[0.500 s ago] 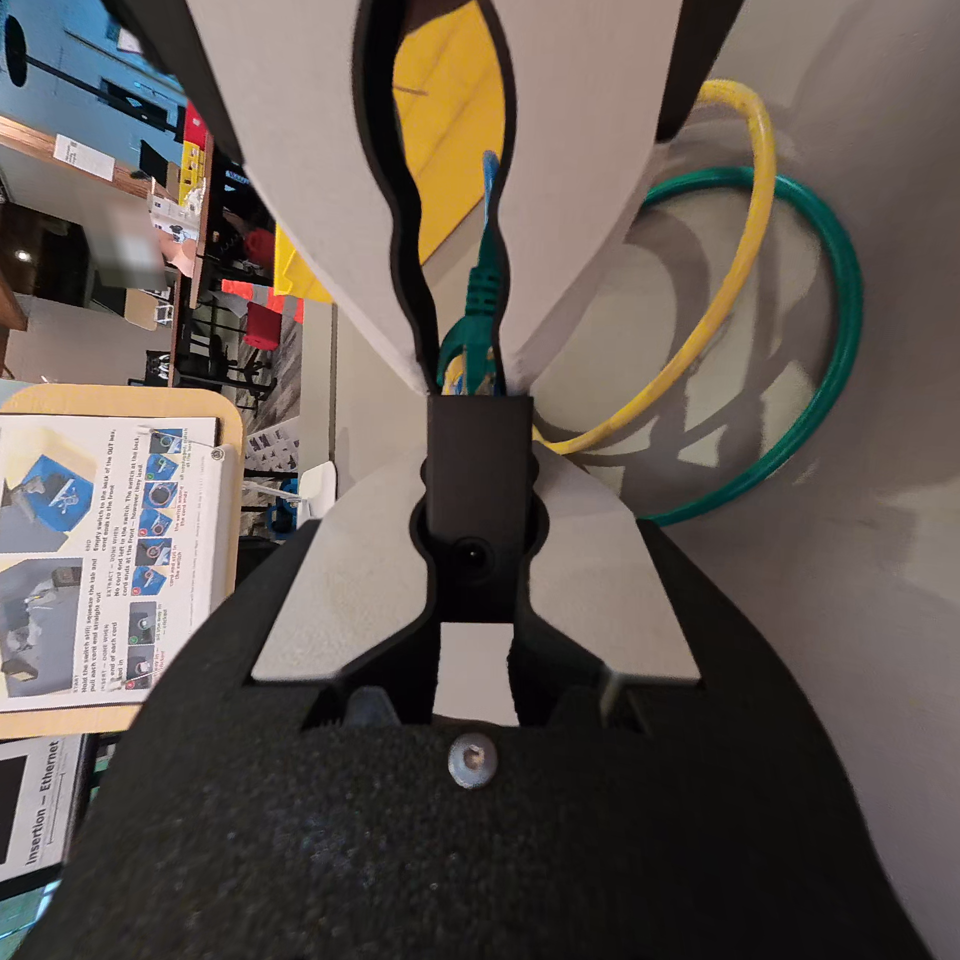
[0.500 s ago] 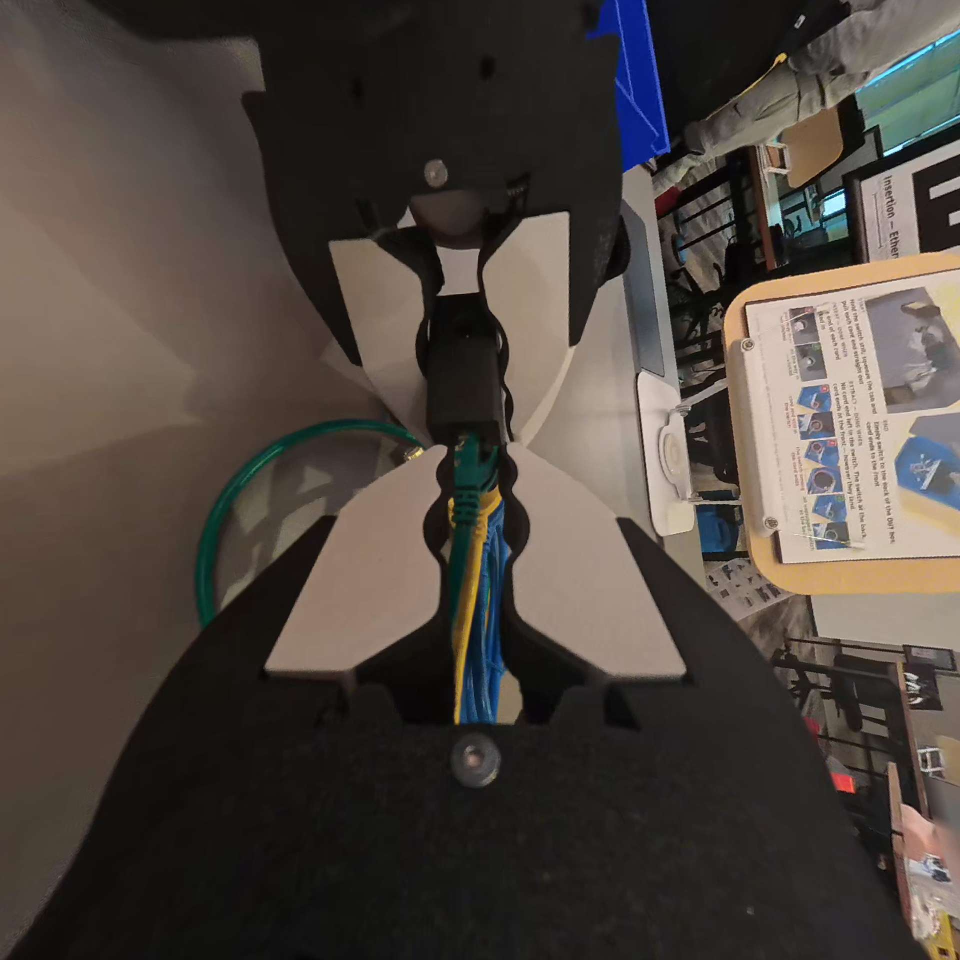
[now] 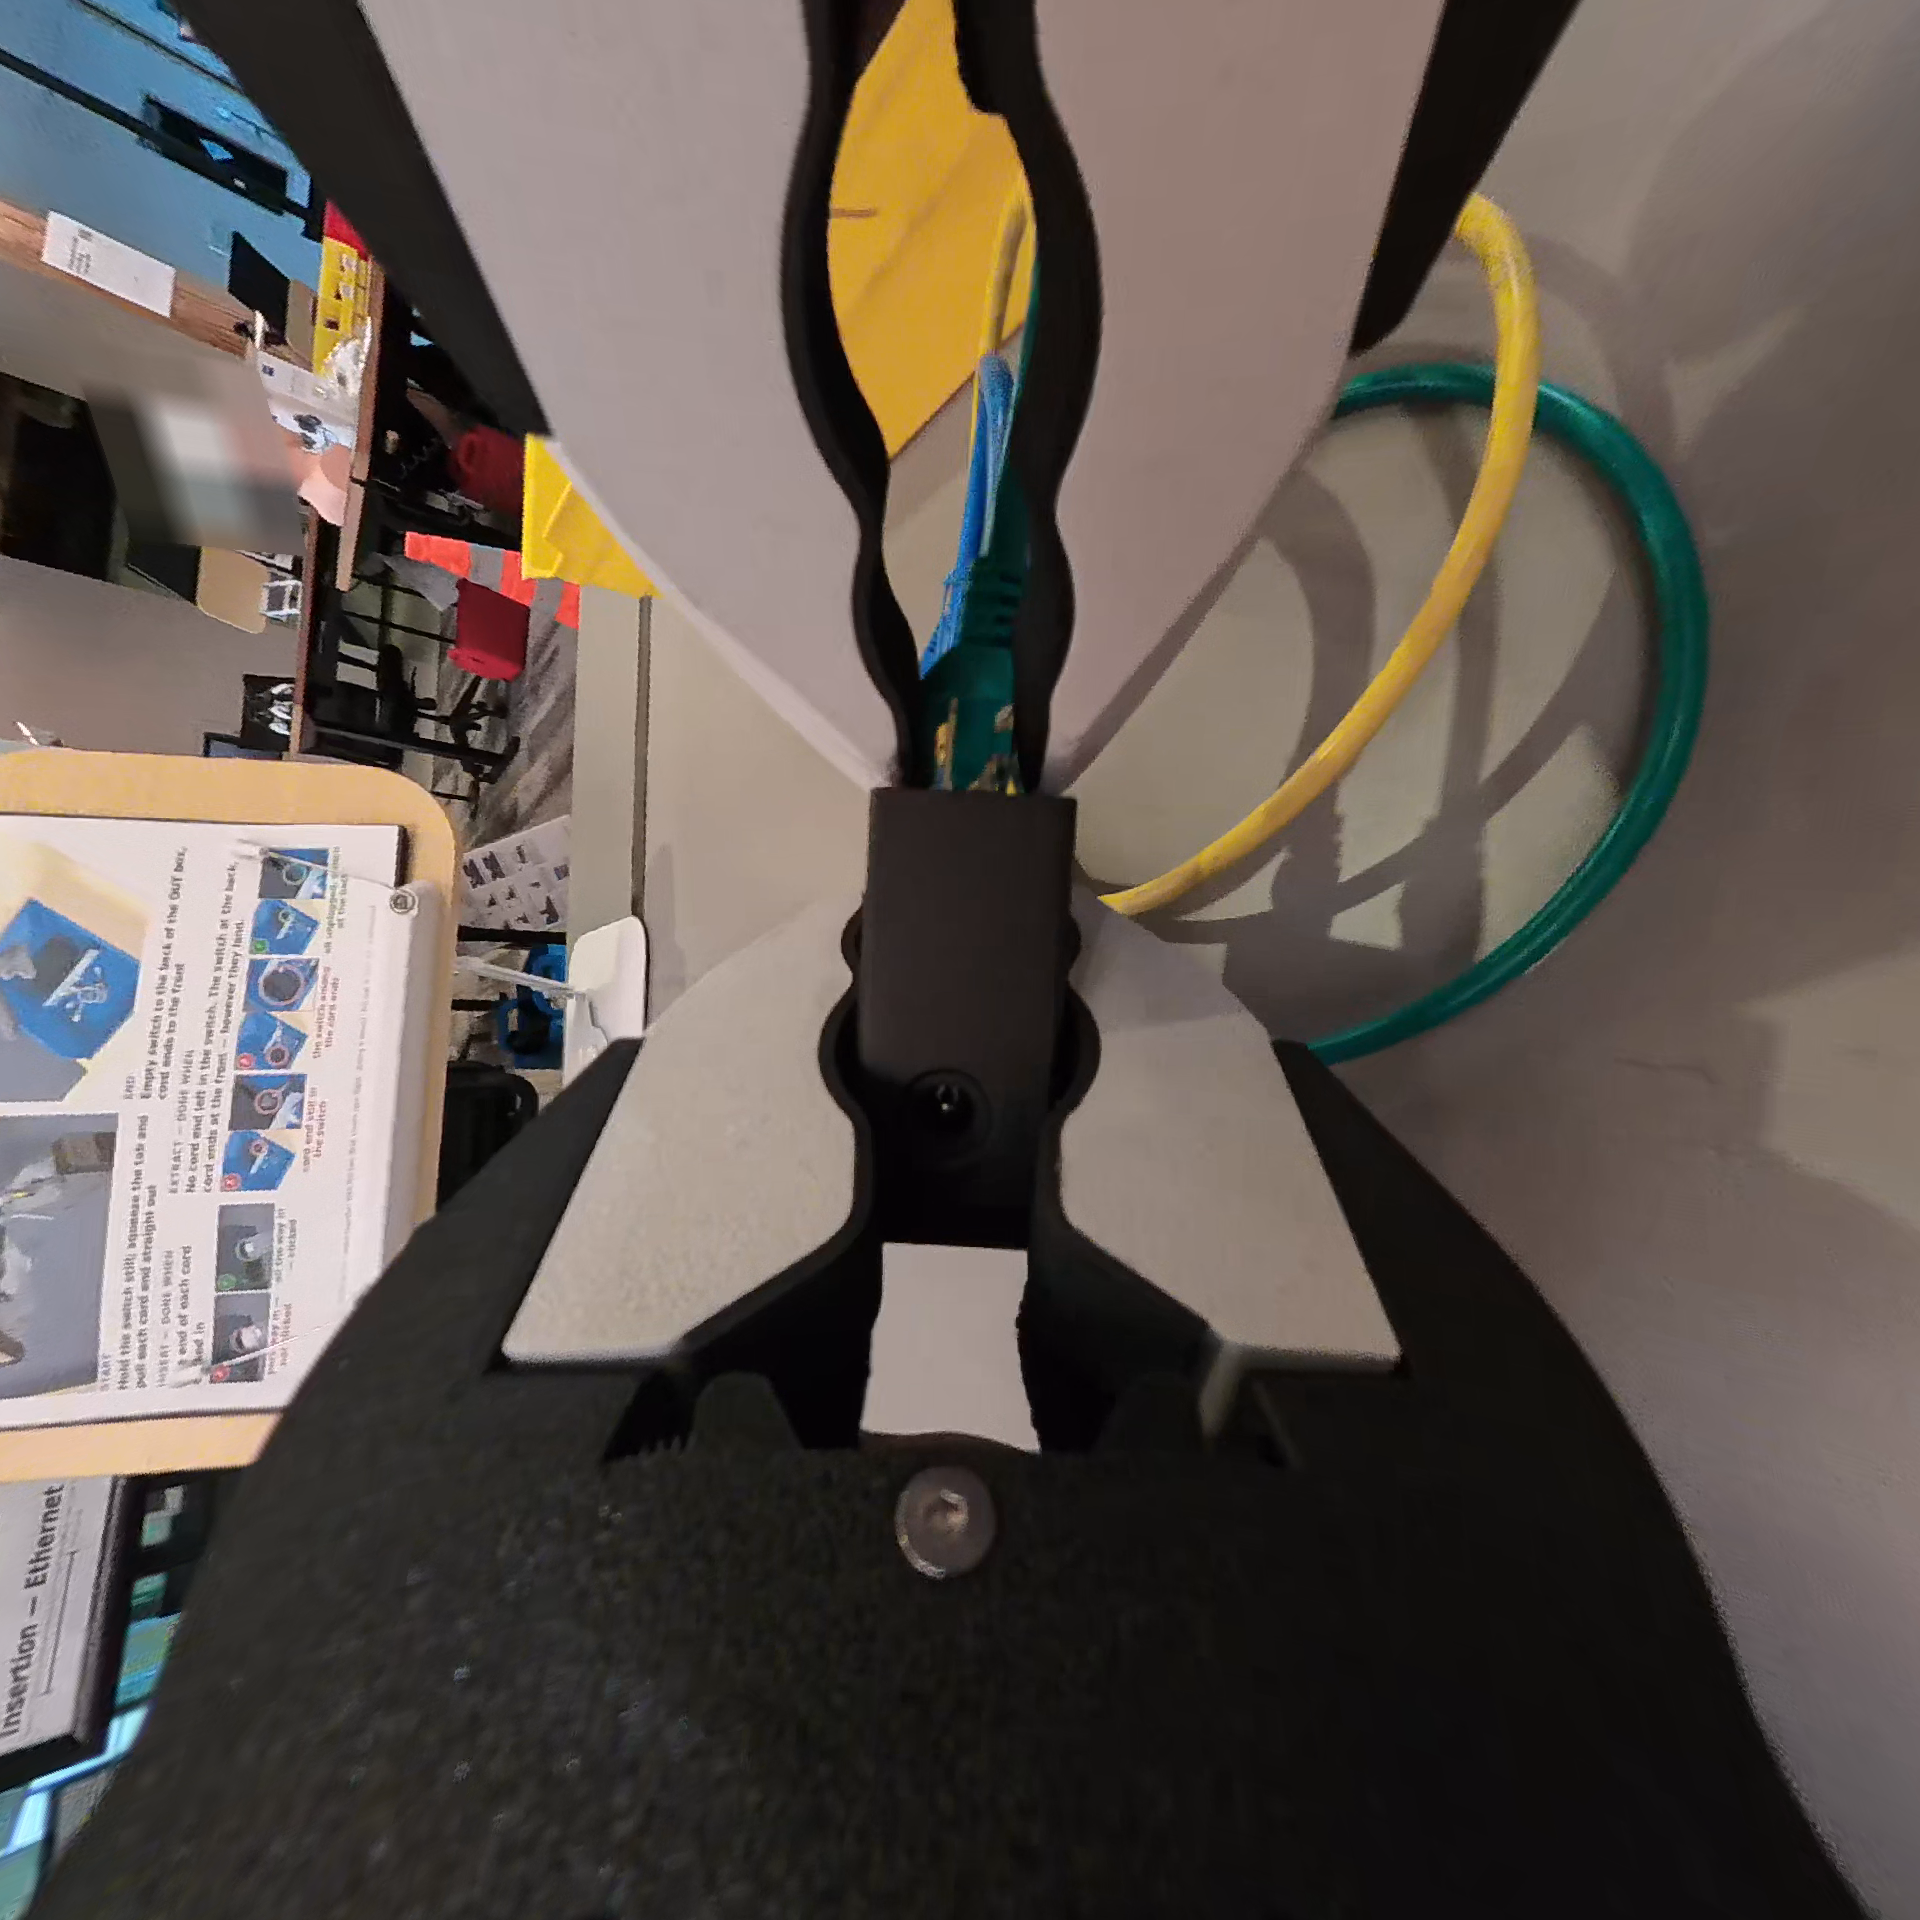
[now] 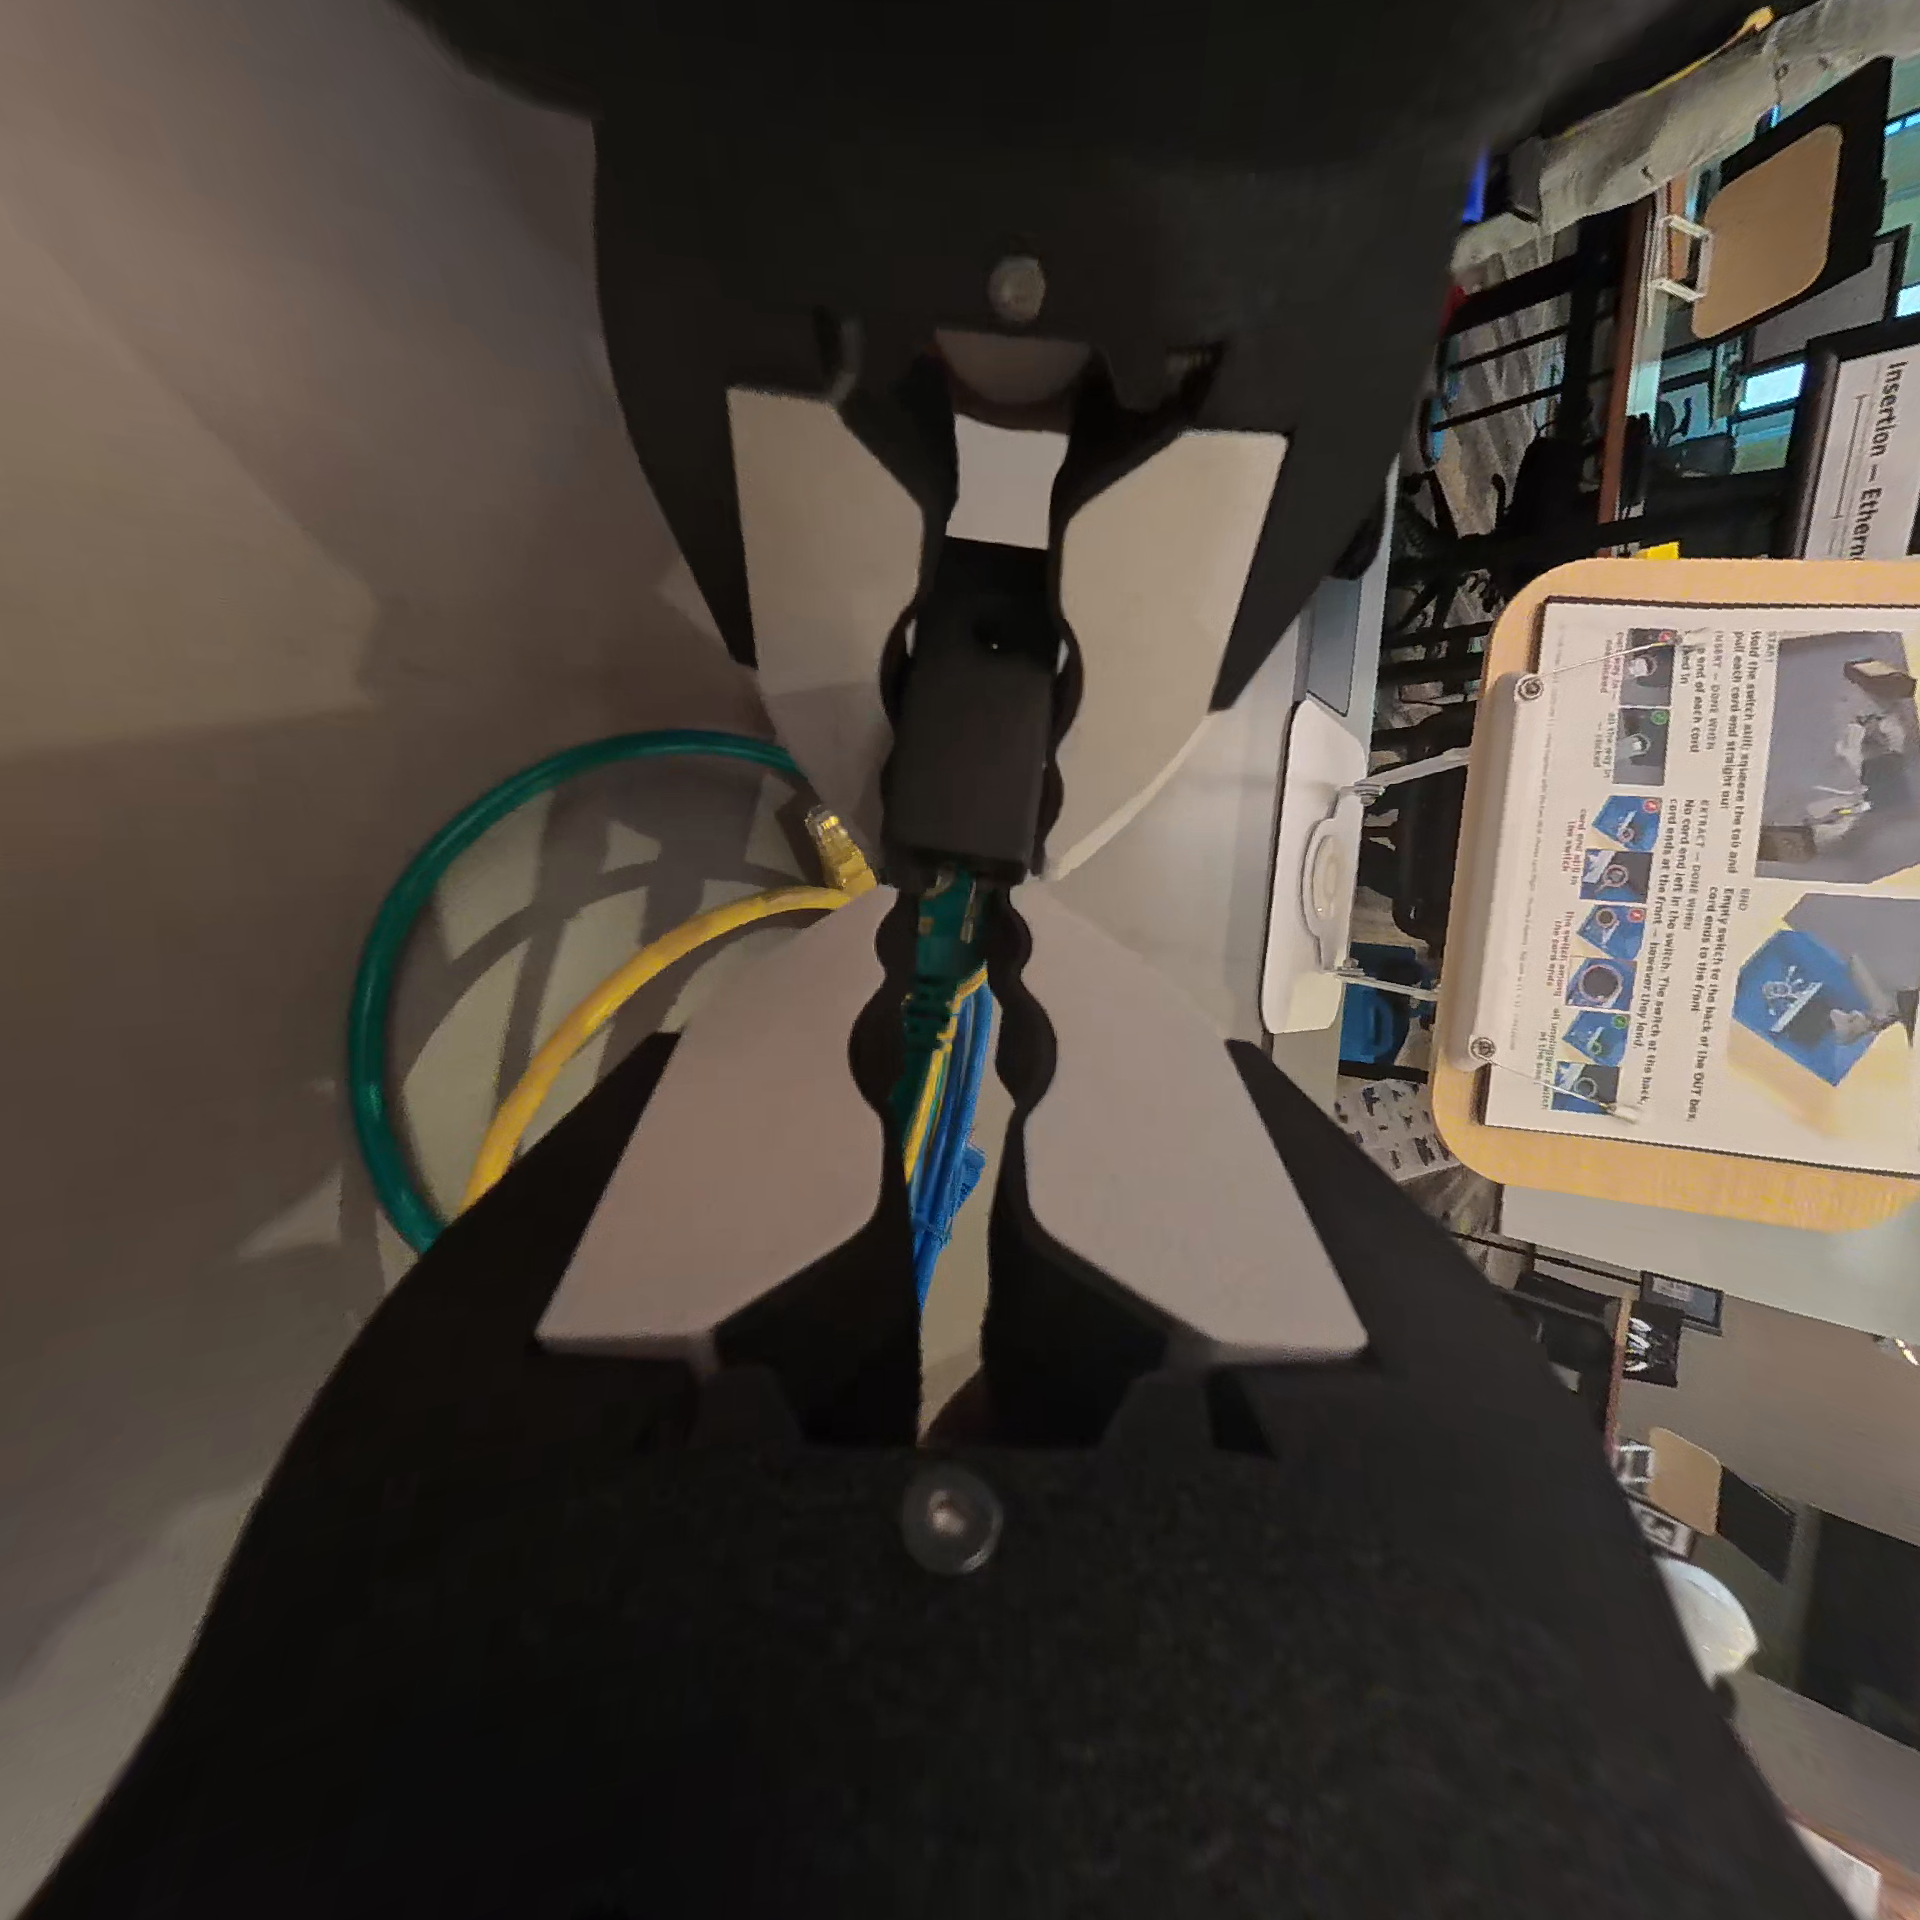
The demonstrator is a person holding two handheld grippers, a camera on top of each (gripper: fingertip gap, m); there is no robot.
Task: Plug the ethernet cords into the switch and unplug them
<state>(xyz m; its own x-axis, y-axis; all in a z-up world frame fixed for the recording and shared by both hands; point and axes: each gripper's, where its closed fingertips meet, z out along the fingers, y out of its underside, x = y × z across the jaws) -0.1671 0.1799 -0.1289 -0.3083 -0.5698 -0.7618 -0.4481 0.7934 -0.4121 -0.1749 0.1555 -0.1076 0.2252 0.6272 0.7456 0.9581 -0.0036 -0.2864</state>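
the grey table (image 3: 1714,1299) fills the space behind both of my tongs; off to the side of them i see a wooden board with an instruction sheet (image 4: 1662,883) clipped to it, and a white stand (image 4: 1314,883) between that board and my tongs; my left tongs (image 3: 961,1039) are clamped on the black switch (image 3: 966,987), its plain end with a round socket facing my camera; my right tongs (image 4: 951,997) come at the switch (image 4: 971,748) from the opposite side and are closed on the bundle of cords just short of its ports, so the two pairs of tongs sit nose to nose with the switch between them; the green cord (image 3: 1652,665) swings out in a wide loop over the table to one side of the tongs and runs back in; the yellow cord (image 3: 1455,623) arcs inside that loop; the blue cords (image 4: 951,1174) run straight down the gap of my right tongs beside the green and yellow ones; the green plug (image 4: 940,935) sits at the mouth of the switch, right at the tips of my right tongs, though i cannot tell how deep it is seated; one yellow plug (image 4: 836,847) hangs free just beside the switch, not in any port.
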